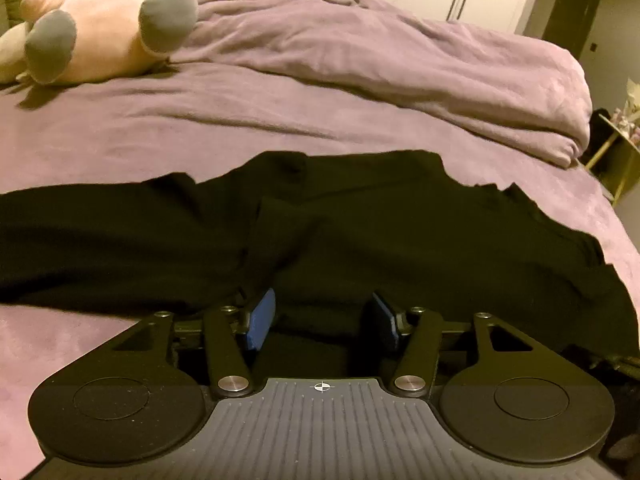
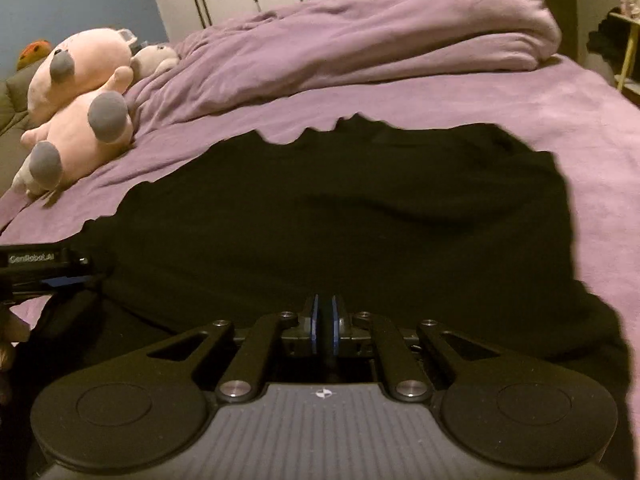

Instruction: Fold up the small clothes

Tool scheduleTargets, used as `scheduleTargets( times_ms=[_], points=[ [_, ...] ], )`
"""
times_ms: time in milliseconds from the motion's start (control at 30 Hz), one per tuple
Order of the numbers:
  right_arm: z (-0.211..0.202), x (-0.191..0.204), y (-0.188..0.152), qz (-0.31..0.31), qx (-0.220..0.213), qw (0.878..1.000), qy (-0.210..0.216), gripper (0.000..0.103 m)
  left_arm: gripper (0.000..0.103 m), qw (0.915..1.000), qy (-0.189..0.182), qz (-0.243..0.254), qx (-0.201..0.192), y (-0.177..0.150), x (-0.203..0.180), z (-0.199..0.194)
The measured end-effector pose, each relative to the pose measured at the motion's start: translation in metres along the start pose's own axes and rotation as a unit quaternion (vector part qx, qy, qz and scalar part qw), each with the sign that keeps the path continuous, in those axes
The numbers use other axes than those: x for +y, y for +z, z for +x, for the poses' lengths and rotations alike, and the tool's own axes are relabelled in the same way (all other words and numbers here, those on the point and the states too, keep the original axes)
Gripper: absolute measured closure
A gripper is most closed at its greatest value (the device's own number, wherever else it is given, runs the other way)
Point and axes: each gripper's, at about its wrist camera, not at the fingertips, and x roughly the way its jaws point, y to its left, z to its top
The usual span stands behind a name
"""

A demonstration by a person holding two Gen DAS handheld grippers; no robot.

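Note:
A black garment (image 1: 360, 216) lies spread across the purple bed; it fills the middle of the right wrist view (image 2: 360, 208) too. My left gripper (image 1: 320, 316) is open, its blue pads (image 1: 262, 318) wide apart over the garment's near edge with black cloth between them. My right gripper (image 2: 323, 320) is shut, its blue pads nearly together on the garment's near hem. The left gripper's body also shows at the left edge of the right wrist view (image 2: 44, 270), low on the cloth.
A rumpled purple duvet (image 1: 400, 52) is heaped at the back of the bed. Pink plush toys (image 1: 100, 28) lie at the back left. The bed's right edge (image 1: 624, 232) drops beside a small yellow-framed stand (image 1: 616, 148). White wardrobe doors stand behind.

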Motion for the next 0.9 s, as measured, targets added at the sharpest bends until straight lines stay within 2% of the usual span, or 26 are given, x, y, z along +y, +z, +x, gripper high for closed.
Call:
scheduleTargets(
  times_ms=[100,200,267,333,367,400,467,500,533,600,633,767,900],
  points=[
    [-0.010,-0.019,-0.002,0.001,-0.005,1.000,-0.015,0.098,0.049,1.0000,-0.005,-0.003,-0.001,-0.001,0.004,-0.001],
    [-0.017,-0.031,-0.002,0.007,-0.009,1.000,-0.024,0.098,0.047,0.9994,-0.018,-0.028,0.002,-0.003,0.012,-0.009],
    [-0.016,-0.037,0.001,0.018,-0.013,0.999,-0.033,0.098,0.039,0.9977,-0.037,-0.058,0.002,-0.002,0.019,-0.013],
    [-0.024,-0.048,-0.002,0.037,-0.017,0.998,-0.043,0.098,0.038,0.9956,-0.045,-0.082,0.007,-0.003,0.026,-0.019],
    [-0.025,-0.049,-0.003,0.041,-0.017,0.997,-0.066,0.098,0.029,0.9951,-0.044,-0.089,0.008,-0.004,0.030,-0.023],
    [-0.028,-0.049,-0.004,0.037,-0.018,0.996,-0.082,0.098,0.024,0.9950,-0.032,-0.094,0.009,-0.005,0.033,-0.027],
    [-0.038,-0.041,-0.007,0.014,-0.013,0.990,-0.138,0.098,0.022,0.9940,-0.015,-0.108,-0.002,-0.011,0.046,-0.041],
    [-0.046,-0.035,-0.011,0.007,-0.015,0.988,-0.155,0.093,0.022,0.9929,-0.010,-0.118,-0.006,-0.013,0.056,-0.049],
    [-0.055,-0.031,-0.015,0.011,-0.014,0.988,-0.155,0.082,0.022,0.9914,-0.002,-0.130,-0.010,-0.016,0.068,-0.056],
    [-0.074,-0.025,-0.029,0.030,-0.013,0.990,-0.134,0.072,0.021,0.9869,0.019,-0.158,-0.023,-0.020,0.095,-0.072],
    [-0.083,-0.021,-0.038,0.034,-0.013,0.992,-0.121,0.072,0.021,0.9839,0.036,-0.172,-0.029,-0.022,0.111,-0.079],
    [-0.107,-0.006,-0.069,0.033,0.003,0.993,-0.114,0.068,0.023,0.9659,0.119,-0.224,-0.052,-0.023,0.181,-0.103],
    [-0.117,-0.002,-0.082,0.045,0.010,0.992,-0.118,0.067,0.025,0.9403,0.209,-0.255,-0.084,-0.021,0.240,-0.122]
  ],
)
